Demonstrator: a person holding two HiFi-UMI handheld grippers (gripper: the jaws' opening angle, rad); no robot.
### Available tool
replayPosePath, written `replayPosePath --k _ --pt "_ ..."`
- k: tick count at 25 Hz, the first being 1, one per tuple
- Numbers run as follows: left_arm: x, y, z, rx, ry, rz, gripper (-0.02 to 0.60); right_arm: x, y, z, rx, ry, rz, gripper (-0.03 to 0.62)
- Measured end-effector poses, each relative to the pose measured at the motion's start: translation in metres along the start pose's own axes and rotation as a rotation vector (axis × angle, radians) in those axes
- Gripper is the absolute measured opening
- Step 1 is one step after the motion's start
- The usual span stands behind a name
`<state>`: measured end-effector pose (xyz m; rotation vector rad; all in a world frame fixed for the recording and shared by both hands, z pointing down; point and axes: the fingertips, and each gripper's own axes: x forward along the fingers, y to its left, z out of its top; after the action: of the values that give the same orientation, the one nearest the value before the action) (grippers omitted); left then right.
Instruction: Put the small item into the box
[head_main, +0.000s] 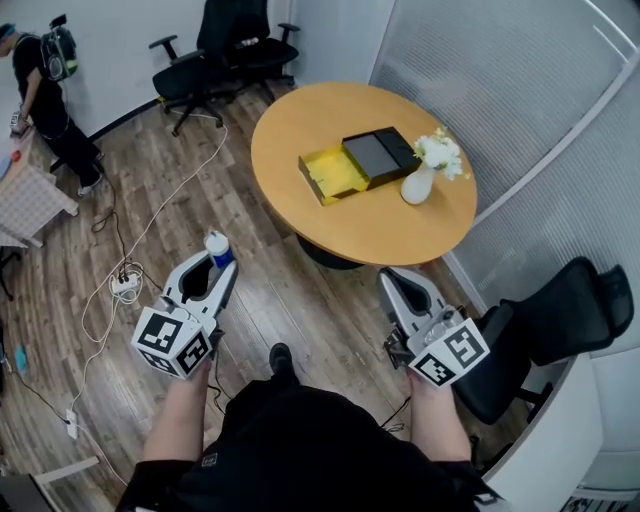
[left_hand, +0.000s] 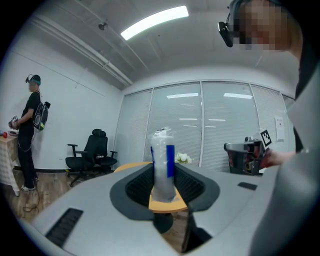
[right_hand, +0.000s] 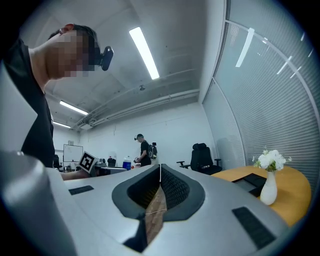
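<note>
The left hand-held gripper (head_main: 218, 264) grasps the small white-and-blue wrapped cylinder (left_hand: 163, 165) upright. Carry it level to the far open yellow-lined box (head_main: 335, 172) on the round wooden surface (head_main: 300, 125). The right hand-held gripper (head_main: 391, 281) is clenched and empty.

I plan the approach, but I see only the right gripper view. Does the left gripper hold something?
Observer: Yes. The left gripper has its jaws closed on a small white bottle with a blue label, held upright.
Operator: Is the box open?
Observer: Yes. The flat box with a yellow inside lies open on the round wooden table, and nothing shows in it.
Operator: Where is its lid?
Observer: The black lid lies against the box, on the side towards the white vase with flowers.
</note>
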<state>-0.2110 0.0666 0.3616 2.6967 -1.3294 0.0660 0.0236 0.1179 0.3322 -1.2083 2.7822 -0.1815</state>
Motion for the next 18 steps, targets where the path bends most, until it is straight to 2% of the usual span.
replayPosePath --k 10,18 --pt "0.027 0.058 0.016 -0.012 -0.041 -0.005 0.132 0.072 -0.013 0.013 -0.027 0.019 0.025 0.037" --pt "0.042 0.082 0.008 -0.039 -0.037 -0.029 0.132 0.106 -0.016 0.012 -0.017 0.030 0.034 0.037"
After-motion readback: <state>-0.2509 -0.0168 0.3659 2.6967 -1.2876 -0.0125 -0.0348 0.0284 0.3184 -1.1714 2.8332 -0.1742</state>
